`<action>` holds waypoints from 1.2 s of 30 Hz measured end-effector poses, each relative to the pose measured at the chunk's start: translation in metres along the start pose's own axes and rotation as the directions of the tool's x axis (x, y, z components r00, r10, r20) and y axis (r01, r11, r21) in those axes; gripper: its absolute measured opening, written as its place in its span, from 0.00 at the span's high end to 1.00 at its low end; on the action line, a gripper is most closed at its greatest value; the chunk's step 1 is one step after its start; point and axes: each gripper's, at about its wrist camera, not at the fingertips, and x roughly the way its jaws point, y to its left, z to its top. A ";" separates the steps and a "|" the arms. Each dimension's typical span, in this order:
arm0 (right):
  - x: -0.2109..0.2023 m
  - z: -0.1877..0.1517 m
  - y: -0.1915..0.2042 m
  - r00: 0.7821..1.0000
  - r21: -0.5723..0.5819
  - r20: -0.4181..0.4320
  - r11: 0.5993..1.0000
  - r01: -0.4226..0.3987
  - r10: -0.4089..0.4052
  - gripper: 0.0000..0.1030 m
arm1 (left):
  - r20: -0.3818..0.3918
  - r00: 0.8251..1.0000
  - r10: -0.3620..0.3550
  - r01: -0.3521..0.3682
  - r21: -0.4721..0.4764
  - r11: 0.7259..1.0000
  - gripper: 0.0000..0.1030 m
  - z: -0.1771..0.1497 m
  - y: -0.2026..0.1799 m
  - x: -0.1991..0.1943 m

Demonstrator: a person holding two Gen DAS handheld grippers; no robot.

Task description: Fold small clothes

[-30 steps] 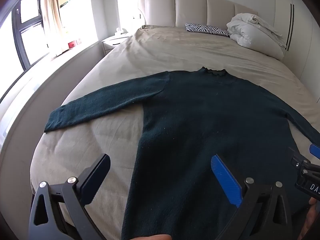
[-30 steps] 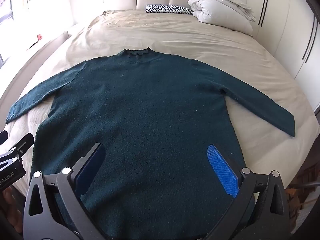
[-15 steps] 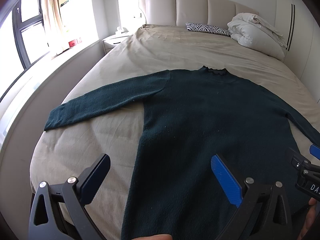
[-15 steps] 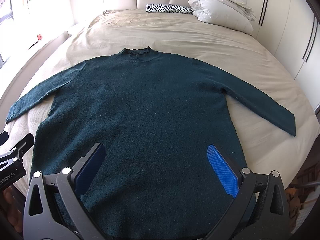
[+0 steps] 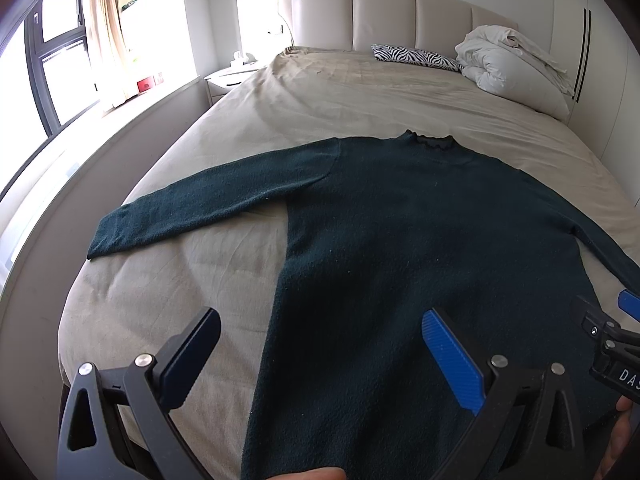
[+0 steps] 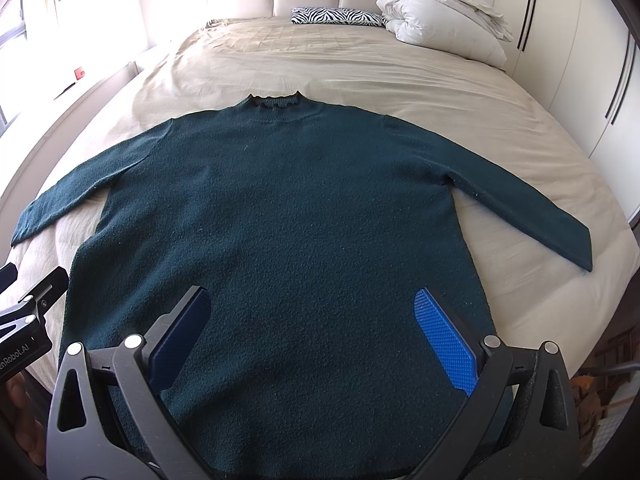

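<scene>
A dark green sweater (image 6: 280,216) lies flat on the bed (image 6: 400,80), collar toward the headboard (image 5: 384,12), both sleeves spread out to the sides. The left claw (image 5: 320,352) hangs with its jaws wide apart over the sweater's lower left edge, one finger above bare sheet, the other above the knit. The right claw (image 6: 312,328) is likewise spread wide and empty over the hem (neither touches the cloth, as far as can be seen). A zebra pillow (image 6: 336,16) and a bundled duvet (image 6: 444,16) sit near the headboard.
</scene>
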 end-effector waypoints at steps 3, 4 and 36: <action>0.000 -0.001 0.001 1.000 0.000 0.000 1.000 0.000 0.000 0.00 | -0.001 1.000 0.000 0.000 0.000 1.000 0.00 0.000 0.000 0.000; 0.000 -0.001 0.001 1.000 0.000 0.000 1.000 0.000 0.000 0.00 | 0.000 1.000 0.000 0.000 0.000 1.000 0.00 0.000 0.000 0.000; 0.004 -0.005 0.004 1.000 -0.001 -0.008 1.000 -0.003 0.003 0.00 | -0.007 1.000 -0.003 0.003 -0.003 1.000 0.00 -0.005 0.001 0.004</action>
